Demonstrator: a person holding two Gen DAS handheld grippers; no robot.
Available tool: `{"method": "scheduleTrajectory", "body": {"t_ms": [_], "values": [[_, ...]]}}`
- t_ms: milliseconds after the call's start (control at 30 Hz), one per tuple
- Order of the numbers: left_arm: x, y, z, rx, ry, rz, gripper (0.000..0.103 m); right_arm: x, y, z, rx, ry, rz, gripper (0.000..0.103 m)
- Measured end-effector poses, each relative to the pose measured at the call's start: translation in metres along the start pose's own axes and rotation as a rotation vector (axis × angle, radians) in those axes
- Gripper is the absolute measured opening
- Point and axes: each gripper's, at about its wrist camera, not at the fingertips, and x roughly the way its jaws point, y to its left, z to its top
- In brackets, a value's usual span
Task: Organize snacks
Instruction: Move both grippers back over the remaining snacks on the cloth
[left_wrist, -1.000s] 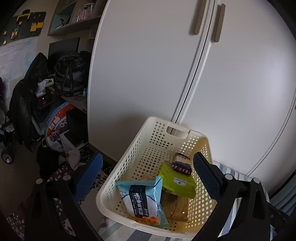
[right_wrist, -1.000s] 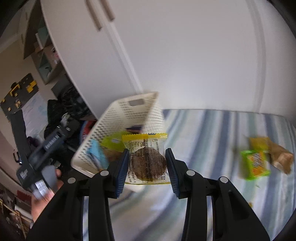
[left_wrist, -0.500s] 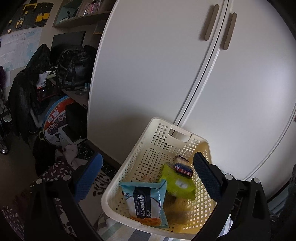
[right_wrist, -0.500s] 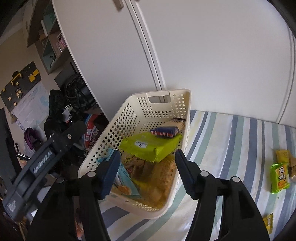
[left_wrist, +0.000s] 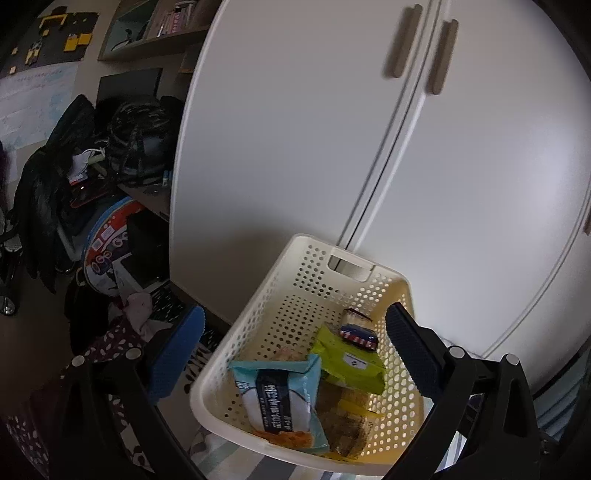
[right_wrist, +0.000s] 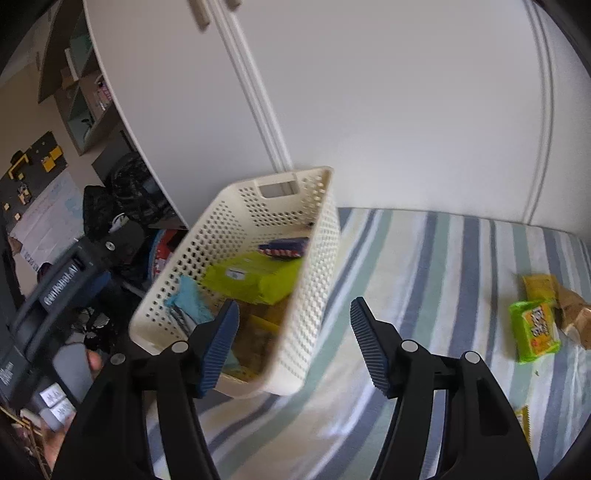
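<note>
the cream perforated plastic basket (right_wrist: 258, 280) sat at the striped bedcover's (right_wrist: 424, 258) edge, now holding the cookie packet we had gripped a second before. our right gripper (right_wrist: 293, 343) had spread wide, empty; our left gripper (left_wrist: 295, 354) also gaped. loose snacks (right_wrist: 535, 325) remained.

Left gripper (left_wrist: 295, 350): jaws spread wide, nothing between the blue pads (left_wrist: 173, 354). Right gripper (right_wrist: 293, 341): jaws apart too, empty, pads (right_wrist: 221, 345) clear. Left gripper body also shows at the left edge of the right wrist view, a hand (right_wrist: 94, 360) behind it.
</note>
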Motion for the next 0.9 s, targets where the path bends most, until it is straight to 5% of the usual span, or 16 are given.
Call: {"method": "scheduleTrajectory", "body": {"t_ms": [400,700,900], "values": [[-0.009,-0.055,-0.017,0.14,0.0,-0.075,0.1,-0.019,-0.069,-0.015,0.106,-0.004,-0.104,0.068],[-0.02,-0.118,-0.047,0.346,0.015,-0.164,0.1,-0.049,-0.133,-0.031,0.177,-0.013,-0.223,0.069],[-0.026,-0.158,-0.076,0.477,0.079,-0.282,0.1,-0.068,-0.176,-0.049,0.263,-0.009,-0.274,0.069]]}}
